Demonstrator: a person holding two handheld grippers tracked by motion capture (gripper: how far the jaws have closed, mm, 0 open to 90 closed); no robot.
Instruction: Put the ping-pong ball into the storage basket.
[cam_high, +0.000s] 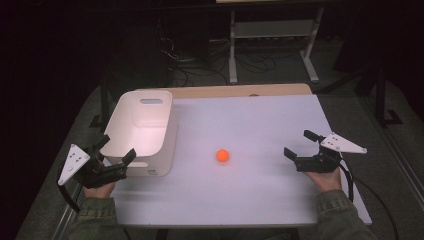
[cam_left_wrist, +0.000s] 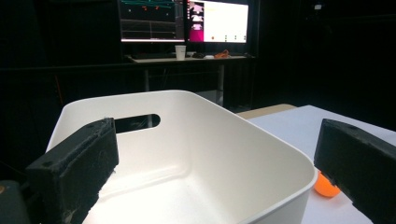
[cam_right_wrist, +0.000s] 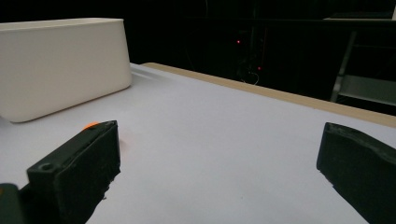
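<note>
Orange ball (cam_high: 222, 155) sits alone on the white table (cam_high: 260, 200), mid-table, just right of the white bin (cam_high: 143, 131) — not touching it. Bin looks empty in the high view and the left gripper view. Judging from this, the job is likely ball-into-bin, and nothing is done yet: no grasp, no lift, ball untouched. All of it is left — reach, close on ball, carry, drop.

Left gripper (cam_high: 116, 154) hangs at the bin's near rim, jaws spread wide, holding nothing. Right gripper (cam_high: 301, 144) is at the table's right side, well apart from the ball, jaws also wide apart and empty; in its own view the ball peeks from behind the left jaw.

Monitors behind the bin (cam_left_wrist: 184, 21) show screen content — too small to read. No brand or label seen on bin, ball or grippers.
</note>
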